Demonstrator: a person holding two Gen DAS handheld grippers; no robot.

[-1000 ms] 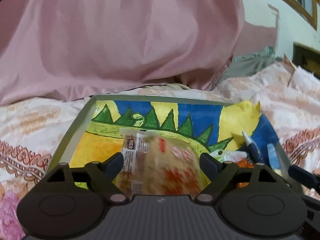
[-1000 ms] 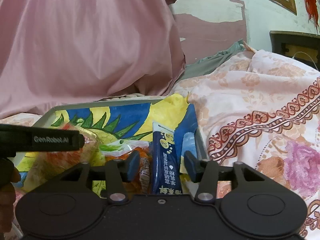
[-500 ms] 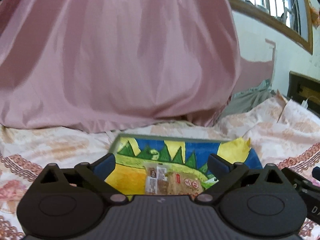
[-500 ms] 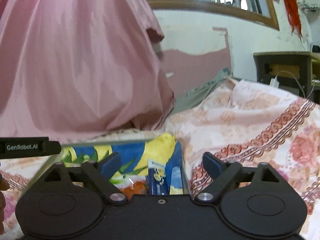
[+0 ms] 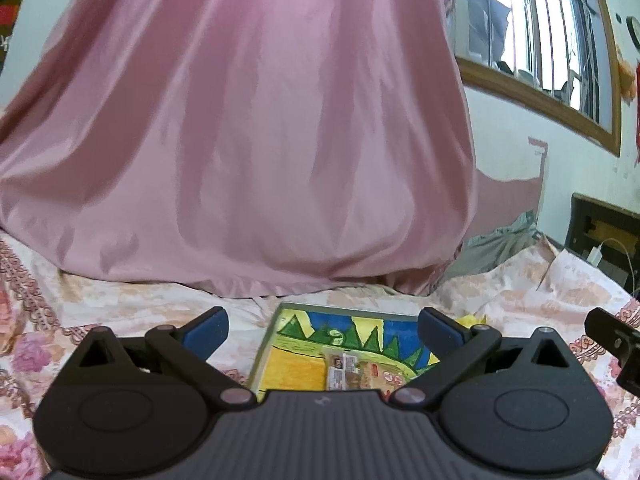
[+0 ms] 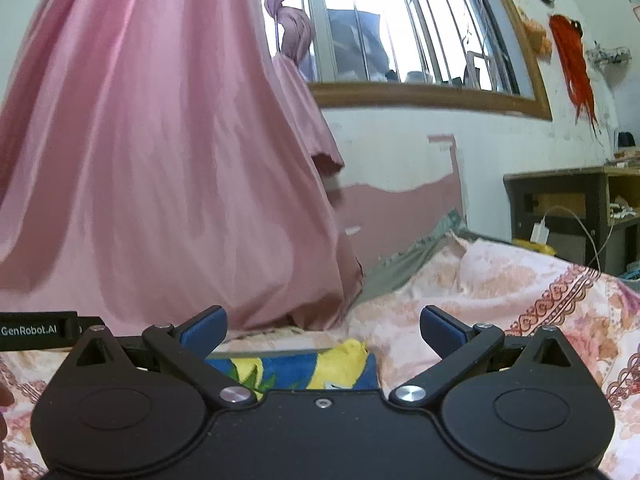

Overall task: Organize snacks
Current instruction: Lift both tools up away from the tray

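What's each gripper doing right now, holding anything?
Left gripper: open, holding nothing.
Right gripper: jaws opening, nothing between them.

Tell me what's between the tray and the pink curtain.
In the left wrist view, only floral bedsheet lies between the tray and the pink curtain; nothing else rests there.

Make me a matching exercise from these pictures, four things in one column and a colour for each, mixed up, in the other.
Things:
1. large satin curtain
2. window frame
3. left gripper finger pads
4. clear-wrapped snack packet label

Colours:
A. blue
B. white with red marks
C. pink
D. brown wood

Pairs: 1-C, 2-D, 3-A, 4-B
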